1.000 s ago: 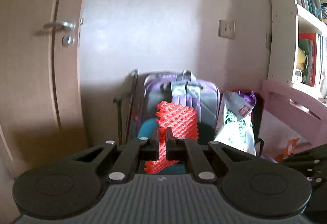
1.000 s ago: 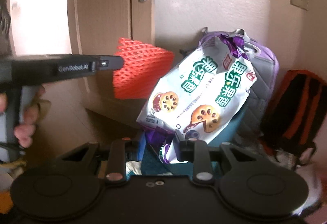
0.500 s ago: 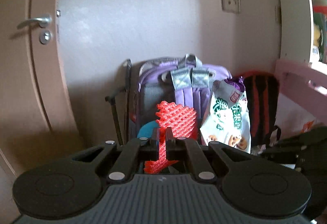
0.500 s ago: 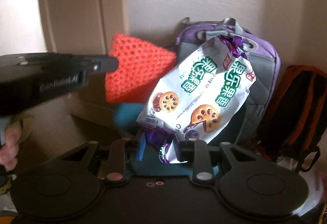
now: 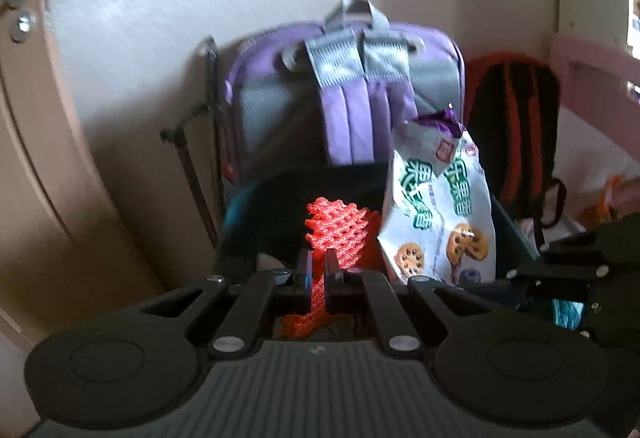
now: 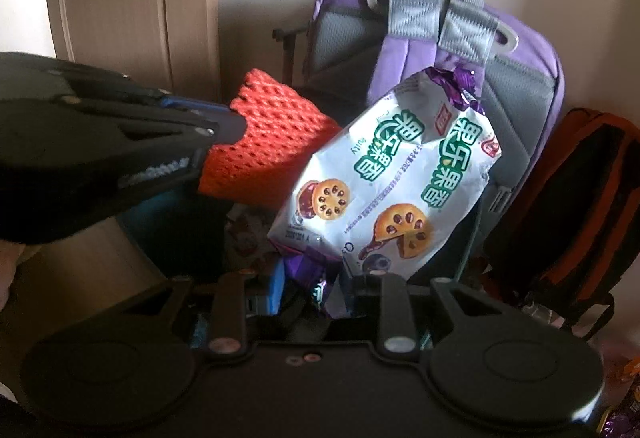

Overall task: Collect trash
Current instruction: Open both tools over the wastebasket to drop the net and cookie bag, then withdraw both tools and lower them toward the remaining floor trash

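Note:
My left gripper is shut on a red foam fruit net, held over the dark opening of a teal trash bin. In the right wrist view the left gripper comes in from the left with the red net. My right gripper is shut on the purple bottom edge of a white snack bag with green lettering, held upright just right of the net. The snack bag also shows in the left wrist view, with the right gripper's body at the right edge.
A purple and grey backpack leans on the wall behind the bin. A black and orange backpack stands to its right. A wooden door is at the left, a pink bed frame at the right.
Both grippers have moved forward and down toward the bin with their trash. The bin's dark opening now lies right under the net and the bag.

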`<state>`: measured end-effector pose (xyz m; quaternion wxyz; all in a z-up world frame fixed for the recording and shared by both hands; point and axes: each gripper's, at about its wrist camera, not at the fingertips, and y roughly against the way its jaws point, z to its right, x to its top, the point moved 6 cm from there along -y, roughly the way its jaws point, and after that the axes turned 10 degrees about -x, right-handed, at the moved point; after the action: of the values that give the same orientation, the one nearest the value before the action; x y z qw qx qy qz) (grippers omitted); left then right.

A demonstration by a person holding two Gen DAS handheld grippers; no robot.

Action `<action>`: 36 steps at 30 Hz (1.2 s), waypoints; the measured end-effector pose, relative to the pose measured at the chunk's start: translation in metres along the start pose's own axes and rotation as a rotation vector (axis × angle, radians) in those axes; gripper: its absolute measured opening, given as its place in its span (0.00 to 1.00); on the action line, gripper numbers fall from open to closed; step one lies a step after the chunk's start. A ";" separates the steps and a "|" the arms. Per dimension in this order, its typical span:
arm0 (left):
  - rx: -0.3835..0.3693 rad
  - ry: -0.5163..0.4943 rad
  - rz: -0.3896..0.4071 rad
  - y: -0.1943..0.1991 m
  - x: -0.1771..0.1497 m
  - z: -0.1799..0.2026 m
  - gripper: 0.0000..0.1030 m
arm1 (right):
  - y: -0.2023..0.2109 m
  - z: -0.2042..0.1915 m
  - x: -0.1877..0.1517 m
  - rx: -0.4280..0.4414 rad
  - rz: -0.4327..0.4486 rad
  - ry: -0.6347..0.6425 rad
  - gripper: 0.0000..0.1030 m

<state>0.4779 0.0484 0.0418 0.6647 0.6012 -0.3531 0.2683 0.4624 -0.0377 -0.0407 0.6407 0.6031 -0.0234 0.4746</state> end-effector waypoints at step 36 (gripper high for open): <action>-0.119 0.094 0.047 0.091 -0.027 0.028 0.66 | 0.106 -0.001 -0.019 -0.061 0.135 -0.090 0.72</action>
<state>0.3864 0.0348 0.0760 0.7087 0.5388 -0.3508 0.2903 0.3840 -0.0666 0.0276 0.6236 0.6011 -0.1074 0.4881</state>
